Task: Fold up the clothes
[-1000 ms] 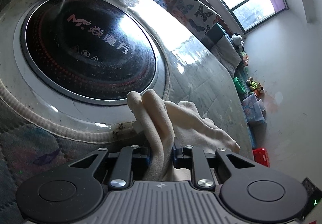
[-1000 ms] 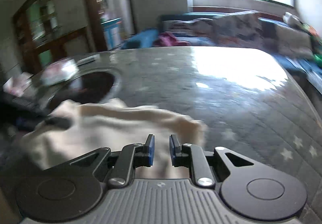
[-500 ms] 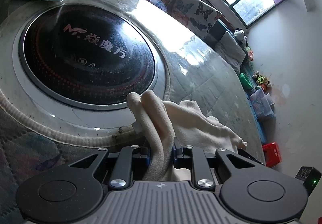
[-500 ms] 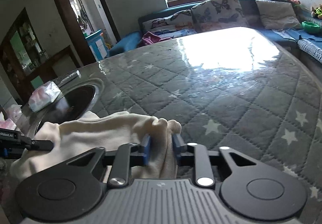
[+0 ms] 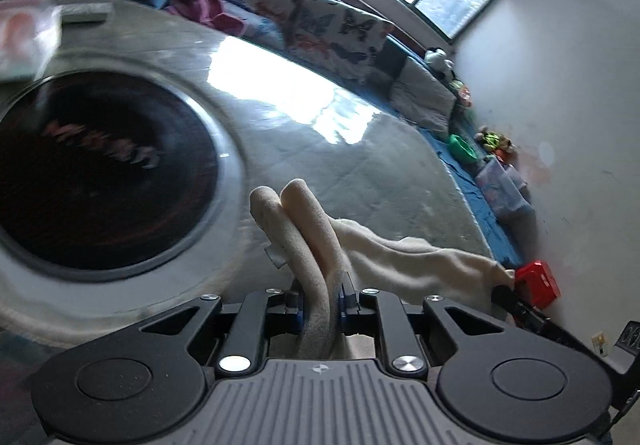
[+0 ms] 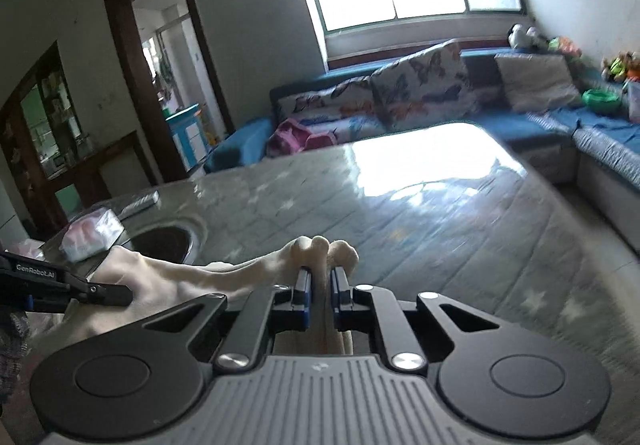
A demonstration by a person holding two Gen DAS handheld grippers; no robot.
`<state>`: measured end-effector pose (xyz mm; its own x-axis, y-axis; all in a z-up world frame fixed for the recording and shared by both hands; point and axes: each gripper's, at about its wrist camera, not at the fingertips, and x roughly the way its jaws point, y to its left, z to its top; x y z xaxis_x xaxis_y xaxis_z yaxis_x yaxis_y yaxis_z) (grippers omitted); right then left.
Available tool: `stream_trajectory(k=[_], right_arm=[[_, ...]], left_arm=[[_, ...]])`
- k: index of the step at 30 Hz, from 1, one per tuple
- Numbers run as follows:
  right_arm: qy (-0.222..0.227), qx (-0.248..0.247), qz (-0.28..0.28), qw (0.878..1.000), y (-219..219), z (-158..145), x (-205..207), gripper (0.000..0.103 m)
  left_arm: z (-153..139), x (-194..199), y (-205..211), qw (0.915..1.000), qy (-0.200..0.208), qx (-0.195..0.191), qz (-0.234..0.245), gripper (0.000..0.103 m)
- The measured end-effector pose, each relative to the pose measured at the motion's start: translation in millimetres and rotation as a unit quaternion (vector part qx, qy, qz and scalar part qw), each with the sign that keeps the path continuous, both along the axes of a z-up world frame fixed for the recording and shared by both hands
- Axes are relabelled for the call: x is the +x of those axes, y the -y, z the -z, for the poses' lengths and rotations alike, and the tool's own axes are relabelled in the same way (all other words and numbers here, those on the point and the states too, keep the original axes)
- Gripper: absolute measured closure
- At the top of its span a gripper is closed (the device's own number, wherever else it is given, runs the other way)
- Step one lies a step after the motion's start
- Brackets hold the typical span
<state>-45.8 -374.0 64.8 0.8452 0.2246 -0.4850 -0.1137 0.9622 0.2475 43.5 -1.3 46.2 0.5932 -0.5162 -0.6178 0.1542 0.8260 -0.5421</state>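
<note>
A cream garment (image 5: 400, 257) hangs stretched between my two grippers above the table. In the left wrist view my left gripper (image 5: 320, 297) has its jaws closing on a thick folded edge of it, and the pads press the fabric. The right gripper's fingertip (image 5: 508, 295) shows at the cloth's far end. In the right wrist view my right gripper (image 6: 320, 285) is shut on another bunched edge of the garment (image 6: 200, 277). The left gripper (image 6: 100, 291) holds the opposite end at the left.
A round black induction cooktop (image 5: 100, 173) is set into the quilted grey table cover (image 6: 440, 225). A tissue pack (image 5: 24, 33) and a remote (image 5: 86, 11) lie beyond it. A blue sofa (image 6: 400, 93) with butterfly cushions stands behind the table. A red box (image 5: 538, 281) sits on the floor.
The right gripper has shut on the garment's edge. Both grippers have risen with the cloth, which now stretches between them off the table; both views have tilted and blurred.
</note>
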Motion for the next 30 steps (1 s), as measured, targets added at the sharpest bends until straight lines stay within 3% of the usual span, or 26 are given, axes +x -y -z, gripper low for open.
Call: stream_trajectory(k=[13, 20, 30], right_arm=[[0.024, -0.057, 0.110, 0.992, 79, -32, -10, 0.094], [0.011, -0.075, 0.146, 0.986, 115, -27, -9, 0.094], [-0.015, -0.077, 0.164, 0.983, 135, -6, 4, 0.094]], left_arm=[[-7, 35, 105, 0.9961, 0.011, -0.013, 0.087, 0.087], [-2, 49, 151, 0.9930, 0.009, 0.006, 0.118, 0.087], [9, 59, 176, 0.9904, 0.002, 0.034, 0.134, 0.087]])
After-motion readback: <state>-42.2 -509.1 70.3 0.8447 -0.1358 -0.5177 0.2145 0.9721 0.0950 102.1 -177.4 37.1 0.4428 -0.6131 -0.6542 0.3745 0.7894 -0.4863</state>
